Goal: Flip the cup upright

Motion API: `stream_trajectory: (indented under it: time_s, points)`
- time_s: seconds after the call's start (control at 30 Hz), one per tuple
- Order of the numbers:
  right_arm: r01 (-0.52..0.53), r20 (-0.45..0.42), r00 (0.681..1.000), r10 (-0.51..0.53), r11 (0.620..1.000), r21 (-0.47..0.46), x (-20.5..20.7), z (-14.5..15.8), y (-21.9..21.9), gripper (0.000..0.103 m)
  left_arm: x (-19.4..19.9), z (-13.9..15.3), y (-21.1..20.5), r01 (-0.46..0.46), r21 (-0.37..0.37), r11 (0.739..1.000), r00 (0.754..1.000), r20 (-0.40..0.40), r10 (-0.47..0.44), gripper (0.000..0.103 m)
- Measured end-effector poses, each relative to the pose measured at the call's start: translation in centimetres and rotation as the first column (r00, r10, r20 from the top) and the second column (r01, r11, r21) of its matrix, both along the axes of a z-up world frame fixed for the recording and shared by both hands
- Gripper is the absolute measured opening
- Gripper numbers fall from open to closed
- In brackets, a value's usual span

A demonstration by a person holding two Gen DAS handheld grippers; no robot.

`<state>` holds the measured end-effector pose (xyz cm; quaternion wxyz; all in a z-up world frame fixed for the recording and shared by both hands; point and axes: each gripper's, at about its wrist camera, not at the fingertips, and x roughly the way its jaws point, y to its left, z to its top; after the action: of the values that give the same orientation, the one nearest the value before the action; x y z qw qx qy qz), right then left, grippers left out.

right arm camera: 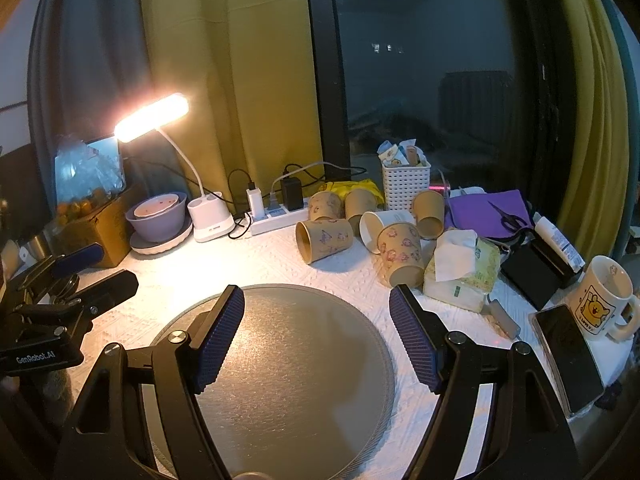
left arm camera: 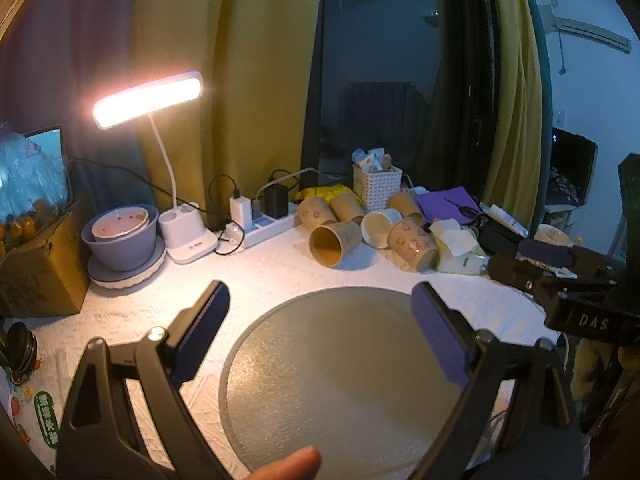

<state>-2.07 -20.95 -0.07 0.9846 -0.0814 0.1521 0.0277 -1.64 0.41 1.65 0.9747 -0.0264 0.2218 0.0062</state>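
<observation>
Several brown paper cups lie on their sides in a heap at the back of the table. One [left arm camera: 332, 240] [right arm camera: 325, 239] points its open mouth toward me, another patterned one [left arm camera: 414, 243] [right arm camera: 401, 255] lies to its right, and a white cup [left arm camera: 378, 227] [right arm camera: 382, 226] lies between them. A round grey mat [left arm camera: 344, 376] [right arm camera: 296, 372] lies in front. My left gripper [left arm camera: 320, 300] is open and empty above the mat. My right gripper [right arm camera: 317, 306] is open and empty above the mat. The right gripper also shows in the left wrist view [left arm camera: 532, 268].
A lit desk lamp [left arm camera: 148, 98] [right arm camera: 152, 118], purple bowls [left arm camera: 120, 236], a power strip [right arm camera: 276, 216], a white basket [right arm camera: 406, 184], a tissue pack [right arm camera: 460, 276], a phone [right arm camera: 568, 356], a white mug [right arm camera: 604, 300] and a cardboard box [left arm camera: 40, 268] crowd the table's edges.
</observation>
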Motion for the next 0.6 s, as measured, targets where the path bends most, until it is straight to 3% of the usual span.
stream_trajectory:
  time_s: [0.6]
  points:
    - [0.000,0.002,1.000,0.000,1.000,-0.003,-0.14,0.08,0.22,0.078,-0.23,0.18,-0.34,0.011,-0.011,1.000,1.000,0.007,-0.011,0.093]
